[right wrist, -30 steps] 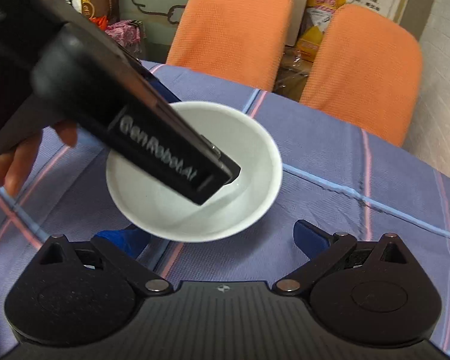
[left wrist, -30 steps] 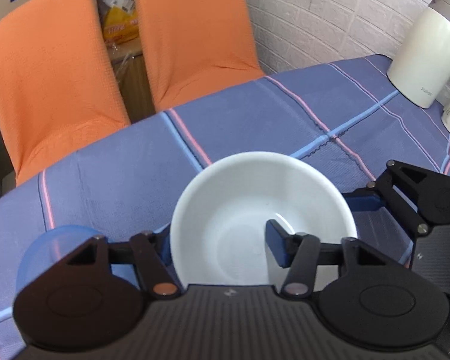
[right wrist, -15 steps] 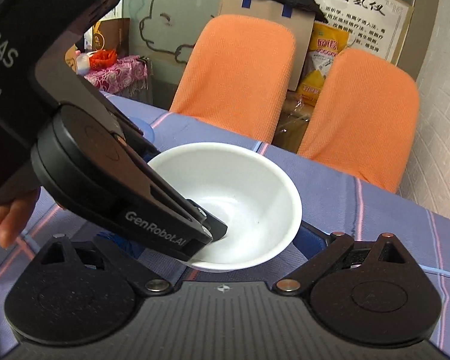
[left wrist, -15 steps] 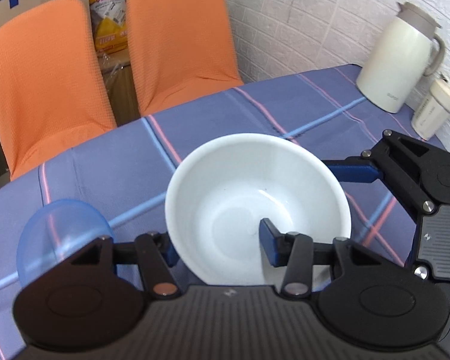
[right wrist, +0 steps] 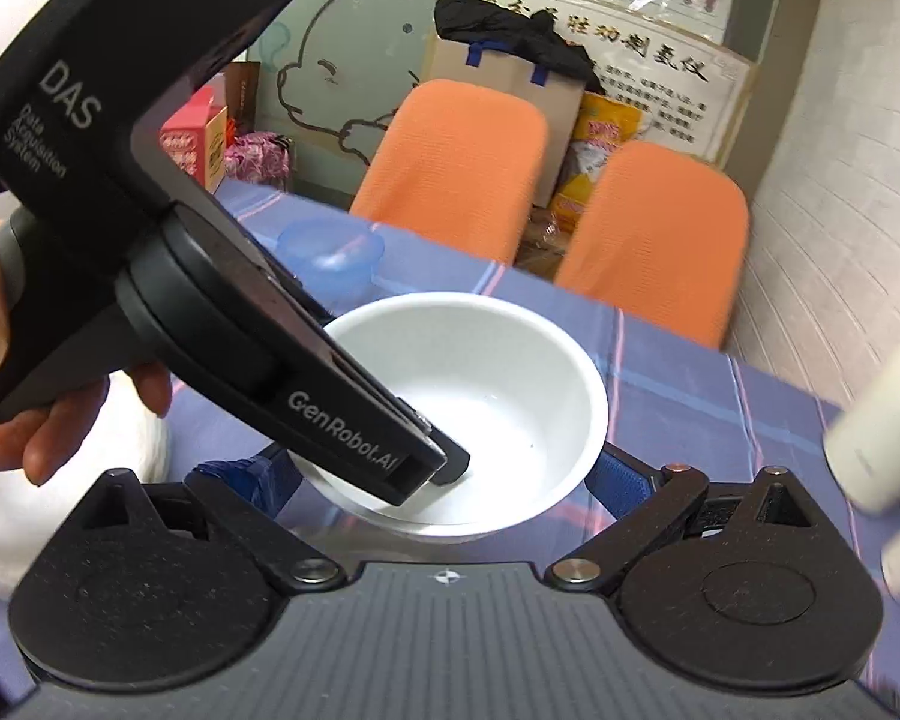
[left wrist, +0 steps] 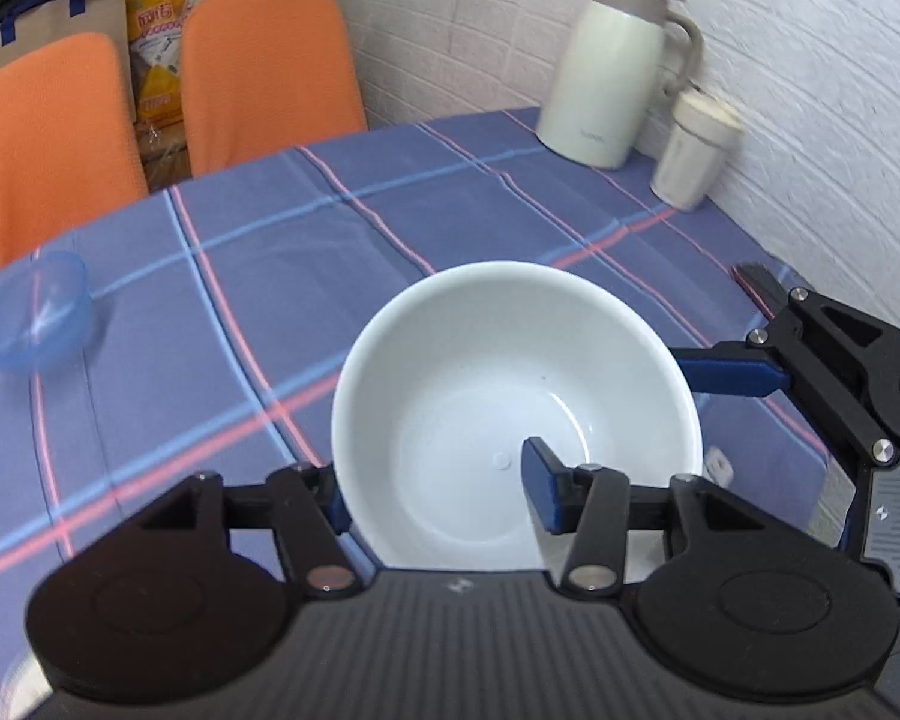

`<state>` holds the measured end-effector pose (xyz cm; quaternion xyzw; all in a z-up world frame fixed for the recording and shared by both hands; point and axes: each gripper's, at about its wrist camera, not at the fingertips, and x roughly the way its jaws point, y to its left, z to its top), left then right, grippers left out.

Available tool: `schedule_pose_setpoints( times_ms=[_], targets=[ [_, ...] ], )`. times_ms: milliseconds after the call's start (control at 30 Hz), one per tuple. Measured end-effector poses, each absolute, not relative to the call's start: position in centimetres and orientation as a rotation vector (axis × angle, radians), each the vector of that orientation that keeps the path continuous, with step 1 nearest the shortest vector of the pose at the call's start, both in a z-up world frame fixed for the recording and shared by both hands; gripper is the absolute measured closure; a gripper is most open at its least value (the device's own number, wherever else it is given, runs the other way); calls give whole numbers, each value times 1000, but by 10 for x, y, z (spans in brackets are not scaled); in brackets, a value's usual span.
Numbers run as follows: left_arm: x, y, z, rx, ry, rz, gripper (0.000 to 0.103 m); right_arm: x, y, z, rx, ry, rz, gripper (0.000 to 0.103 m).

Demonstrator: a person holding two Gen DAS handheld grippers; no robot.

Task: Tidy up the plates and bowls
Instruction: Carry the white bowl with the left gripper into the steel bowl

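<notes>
The left gripper (left wrist: 438, 495) grips the white bowl (left wrist: 510, 396) by its near rim, one finger inside, one outside, holding it above the checked tabletop (left wrist: 258, 276), while the right gripper's (right wrist: 444, 477) fingers are opening, straddling the bowl without pressing it, the blue bowl (left wrist: 33, 321) well apart.

Plaid-cloth table (left wrist: 450, 222) w/ blue bowl (left wrist: 36, 312), jug (left wrist: 612, 72), cup (left wrist: 693, 147).
</notes>
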<state>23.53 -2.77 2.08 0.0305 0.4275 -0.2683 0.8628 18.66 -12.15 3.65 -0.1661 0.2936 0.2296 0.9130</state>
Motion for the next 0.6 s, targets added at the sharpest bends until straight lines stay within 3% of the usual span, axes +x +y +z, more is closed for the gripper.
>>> schedule_pose_setpoints(
  times_ms=[233,367,600],
  targets=[
    [202,-40,5,114,899,-554,53,148,-133,19,-304,637,446,15],
    [203,-42,-2,147,881,-519,26,153,-137,9,-269,663,456,15],
    [199,-28,9,138,852,-495,19,143,-151,-5,-242,701,422,15]
  ],
)
